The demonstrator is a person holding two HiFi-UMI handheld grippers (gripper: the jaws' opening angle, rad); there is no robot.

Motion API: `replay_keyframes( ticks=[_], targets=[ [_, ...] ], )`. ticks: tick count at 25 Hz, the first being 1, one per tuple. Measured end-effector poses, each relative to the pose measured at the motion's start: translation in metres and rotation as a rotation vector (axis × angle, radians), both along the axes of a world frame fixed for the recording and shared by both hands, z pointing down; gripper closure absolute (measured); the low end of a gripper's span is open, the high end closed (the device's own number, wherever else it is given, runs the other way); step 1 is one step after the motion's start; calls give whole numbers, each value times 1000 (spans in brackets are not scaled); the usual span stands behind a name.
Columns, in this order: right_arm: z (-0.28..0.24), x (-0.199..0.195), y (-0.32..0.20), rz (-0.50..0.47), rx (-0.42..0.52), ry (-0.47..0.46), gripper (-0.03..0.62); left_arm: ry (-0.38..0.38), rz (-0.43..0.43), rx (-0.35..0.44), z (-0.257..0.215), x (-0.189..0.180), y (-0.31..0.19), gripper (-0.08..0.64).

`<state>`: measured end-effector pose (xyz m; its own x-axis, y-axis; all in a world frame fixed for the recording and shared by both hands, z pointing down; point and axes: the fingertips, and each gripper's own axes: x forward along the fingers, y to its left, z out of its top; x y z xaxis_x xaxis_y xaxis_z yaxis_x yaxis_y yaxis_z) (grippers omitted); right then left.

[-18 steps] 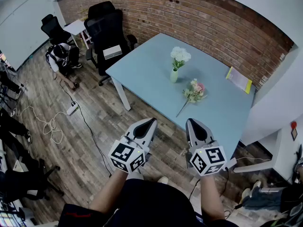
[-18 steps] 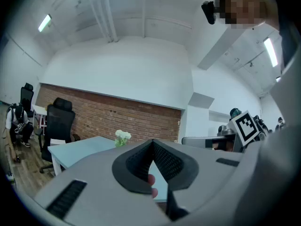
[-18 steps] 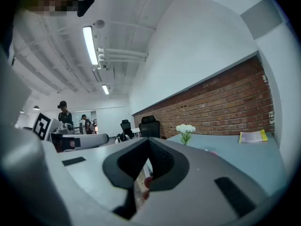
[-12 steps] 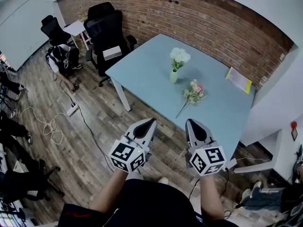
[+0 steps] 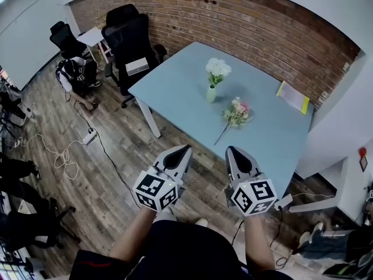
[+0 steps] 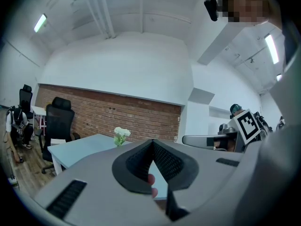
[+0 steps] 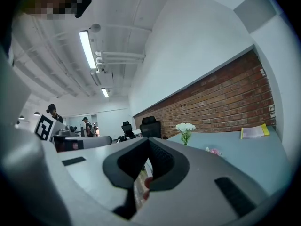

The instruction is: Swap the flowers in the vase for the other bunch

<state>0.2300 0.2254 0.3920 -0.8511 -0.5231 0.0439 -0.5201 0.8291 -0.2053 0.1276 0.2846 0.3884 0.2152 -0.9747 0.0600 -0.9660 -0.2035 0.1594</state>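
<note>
A small pale vase (image 5: pixel 211 94) stands upright on the light blue table (image 5: pixel 175 92) with a bunch of white flowers (image 5: pixel 218 69) in it. A second bunch, pink and cream (image 5: pixel 236 111), lies flat on the table just right of the vase, its stem toward me. My left gripper (image 5: pixel 186 149) and right gripper (image 5: pixel 228 150) are both shut and empty, held side by side over the floor short of the table's near edge. The white flowers (image 6: pixel 121 134) show far off in the left gripper view, and again (image 7: pixel 185 128) in the right gripper view with the pink bunch (image 7: pixel 213 150).
A yellow booklet (image 5: pixel 293 96) lies at the table's far right. Black office chairs (image 5: pixel 131 39) stand at the table's left end by a brick wall (image 5: pixel 250 28). Cables and a power strip (image 5: pixel 88 135) lie on the wooden floor. A white side table (image 5: pixel 317 174) stands at right.
The view has shifted slightly, so the table and flowers sit a little further left. Both grippers keep the same pose, shut.
</note>
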Motion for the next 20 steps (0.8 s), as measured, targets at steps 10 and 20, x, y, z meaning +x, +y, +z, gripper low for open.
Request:
replay_keyframes(
  ticks=[10, 20],
  targets=[
    [2, 16, 1, -15, -5, -12, 580, -8, -13, -14, 5, 18, 4, 558],
    [5, 15, 3, -36, -13, -16, 580, -12, -19, -22, 5, 23, 7, 558]
  ],
)
